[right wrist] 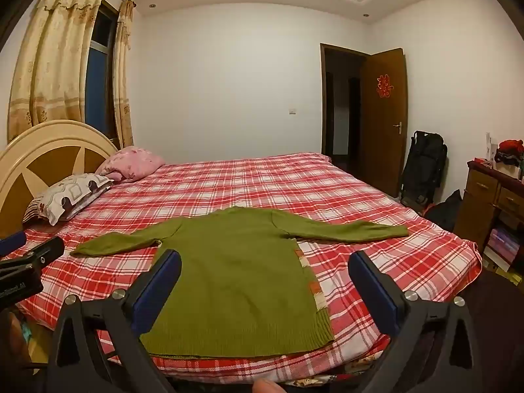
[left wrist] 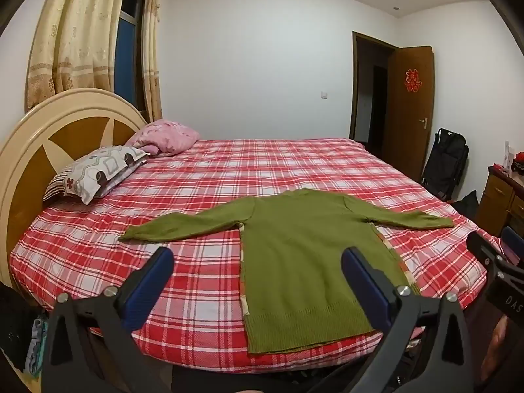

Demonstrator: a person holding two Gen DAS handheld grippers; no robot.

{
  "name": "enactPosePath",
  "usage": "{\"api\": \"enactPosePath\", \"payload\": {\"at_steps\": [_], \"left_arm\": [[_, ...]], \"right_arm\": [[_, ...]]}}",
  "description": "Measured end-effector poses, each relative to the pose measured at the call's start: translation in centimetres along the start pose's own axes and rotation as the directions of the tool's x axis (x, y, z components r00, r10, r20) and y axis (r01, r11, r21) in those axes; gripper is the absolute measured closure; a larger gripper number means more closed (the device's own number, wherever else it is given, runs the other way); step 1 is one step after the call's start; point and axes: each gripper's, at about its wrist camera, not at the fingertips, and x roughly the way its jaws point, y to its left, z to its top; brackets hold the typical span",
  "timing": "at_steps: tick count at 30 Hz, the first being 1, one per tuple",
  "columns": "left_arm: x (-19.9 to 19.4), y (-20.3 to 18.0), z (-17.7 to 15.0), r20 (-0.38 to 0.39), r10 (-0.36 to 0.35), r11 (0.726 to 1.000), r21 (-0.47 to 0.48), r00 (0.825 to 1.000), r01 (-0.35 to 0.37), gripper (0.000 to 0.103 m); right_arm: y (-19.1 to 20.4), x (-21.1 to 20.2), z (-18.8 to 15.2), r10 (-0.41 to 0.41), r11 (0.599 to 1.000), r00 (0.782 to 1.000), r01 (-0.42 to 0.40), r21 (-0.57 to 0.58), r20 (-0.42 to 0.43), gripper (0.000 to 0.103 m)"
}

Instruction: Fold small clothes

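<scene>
Sweater (left wrist: 304, 255) lies flat on the bed (left wrist: 203, 177) just ahead of both tools, left tool (left wrist: 257, 270) and right tool (right wrist: 265, 271) open and empty, so each should pinch 1 sleeve cuff cleanly and fold it inward without dragging the body.

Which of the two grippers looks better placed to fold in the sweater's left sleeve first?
Probably the left hand-held gripper: it hangs open between the green sweater body and that sleeve. The right hand-held gripper, also open, sits toward the other side.
</scene>
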Motion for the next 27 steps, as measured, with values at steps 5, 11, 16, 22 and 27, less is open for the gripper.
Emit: {"api": "enactPosePath", "payload": {"at_steps": [5, 11, 16, 22, 27], "left_arm": [[0.0, 0.7, -0.1, -0.002, -0.004, 1.000, 0.000, 1.000, 0.004, 0.000], [-0.1, 0.4, -0.1, -0.006, -0.004, 1.000, 0.008, 1.000, 0.004, 0.000], [0.0, 0.3, -0.1, -0.015, 0.001, 1.000, 0.003, 1.000, -0.001, 0.000], [0.6, -0.3, -0.5, -0.022, 0.002, 1.000, 0.008, 1.000, -0.002, 0.000], [0.6, -0.1, -0.6, -0.026, 0.003, 1.000, 0.005, 1.000, -0.003, 0.000]], "right_arm": [[0.0, 0.1, 0.0, 0.007, 1.000, 1.000, -0.007, -0.003, 0.001, 0.001], [0.3, 0.1, -0.6, 0.000, 1.000, 1.000, 0.000, -0.010, -0.001, 0.001], [0.0, 0.1, -0.7, 0.001, 1.000, 1.000, -0.001, -0.009, -0.003, 0.001], [0.2, 0.6, -0.5, 0.004, 1.000, 1.000, -0.004, -0.015, -0.007, 0.001], [0.2, 0.5, -0.6, 0.005, 1.000, 1.000, -0.005, -0.015, -0.007, 0.001]]}}
